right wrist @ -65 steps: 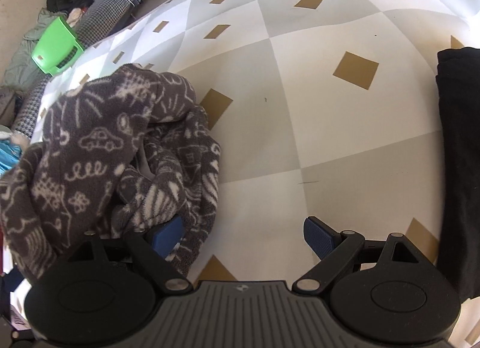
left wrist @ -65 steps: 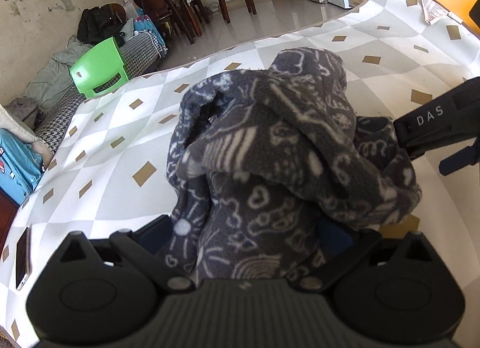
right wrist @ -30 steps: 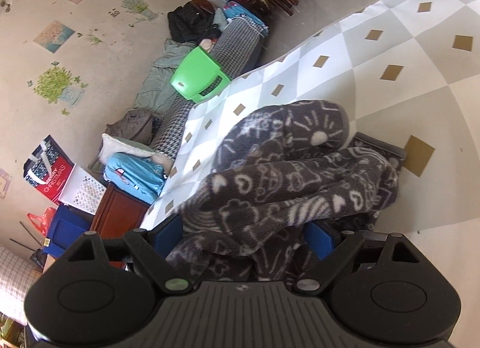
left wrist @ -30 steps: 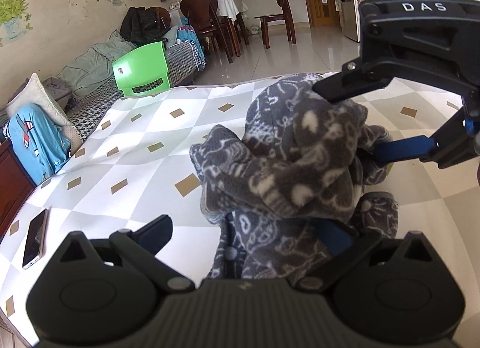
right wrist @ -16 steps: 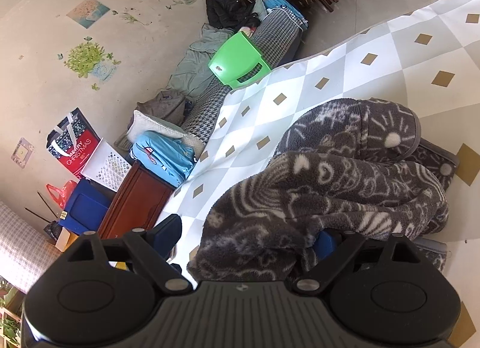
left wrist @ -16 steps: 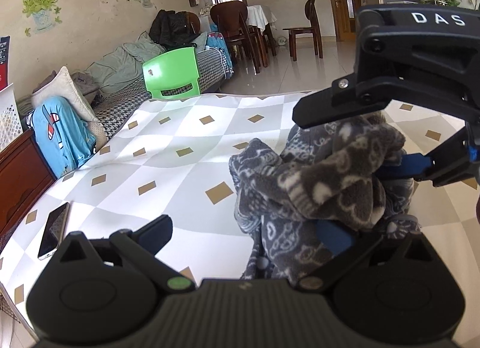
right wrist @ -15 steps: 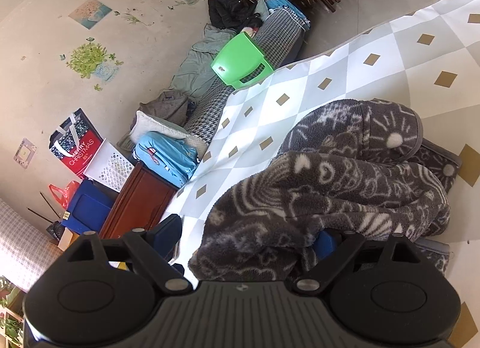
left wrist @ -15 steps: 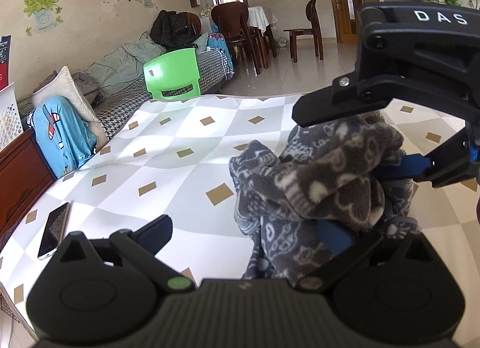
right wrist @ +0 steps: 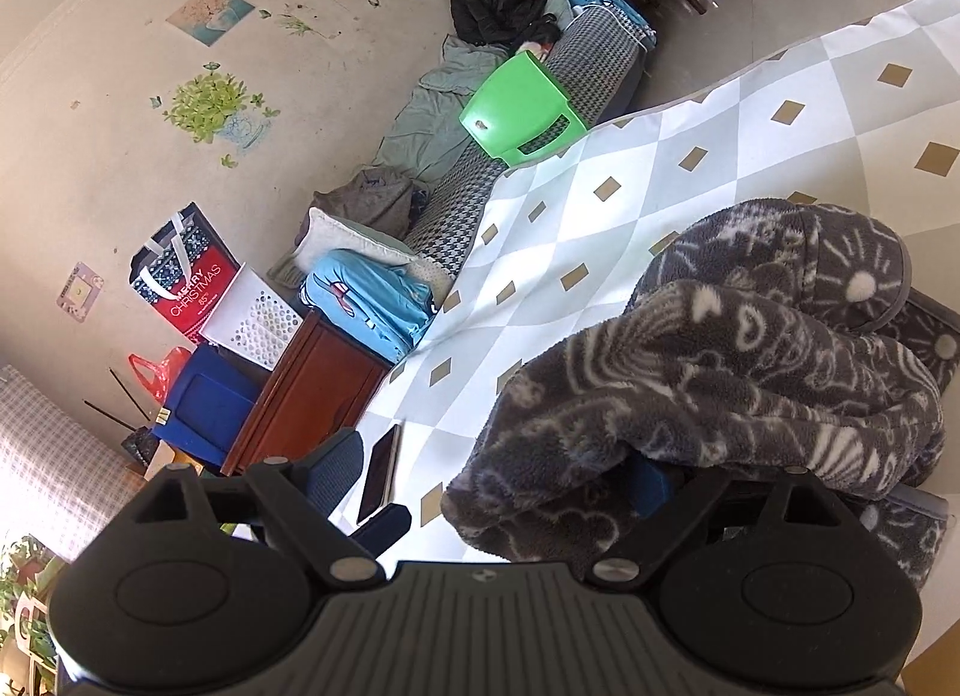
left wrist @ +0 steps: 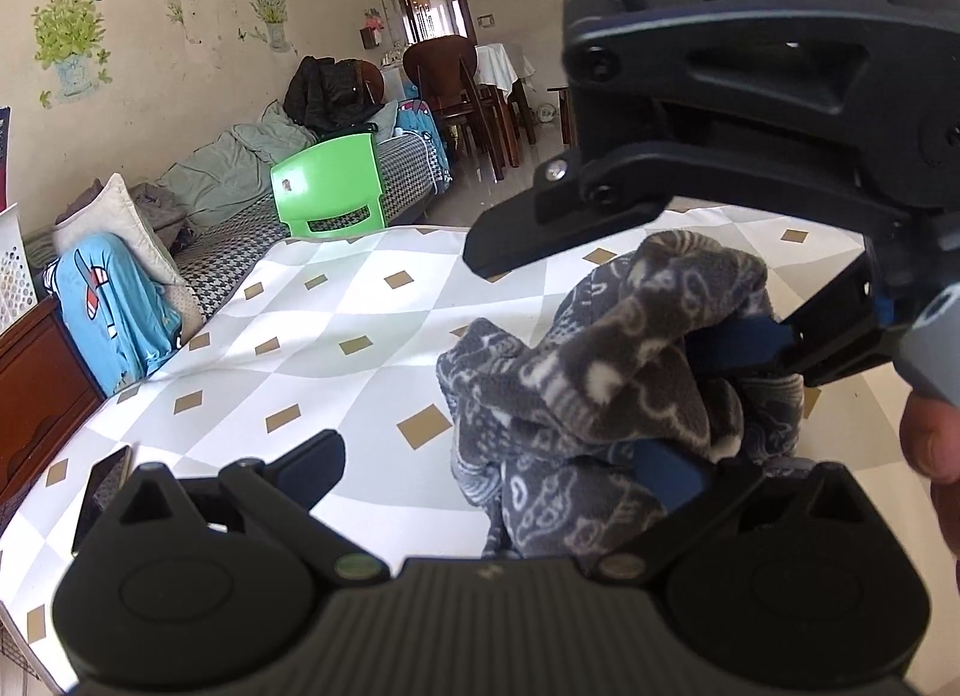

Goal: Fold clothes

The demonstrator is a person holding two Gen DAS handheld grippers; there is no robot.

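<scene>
Fleece garment (left wrist: 624, 390), dark grey with pale doodle prints, had been lifted off the diamond-patterned tablecloth (left wrist: 360, 330) since two seconds earlier, when it lay heaped there; now it hung bunched between both tools, so the fold itself had not begun. The left gripper (left wrist: 498, 462) stood with its fingers apart, cloth draped over only the right pad. The right gripper (right wrist: 498, 480) was likewise spread wide, fleece slung across one finger, though whether anything pinched it was hard to judge. Thick, soft, shapeless pile.
</scene>
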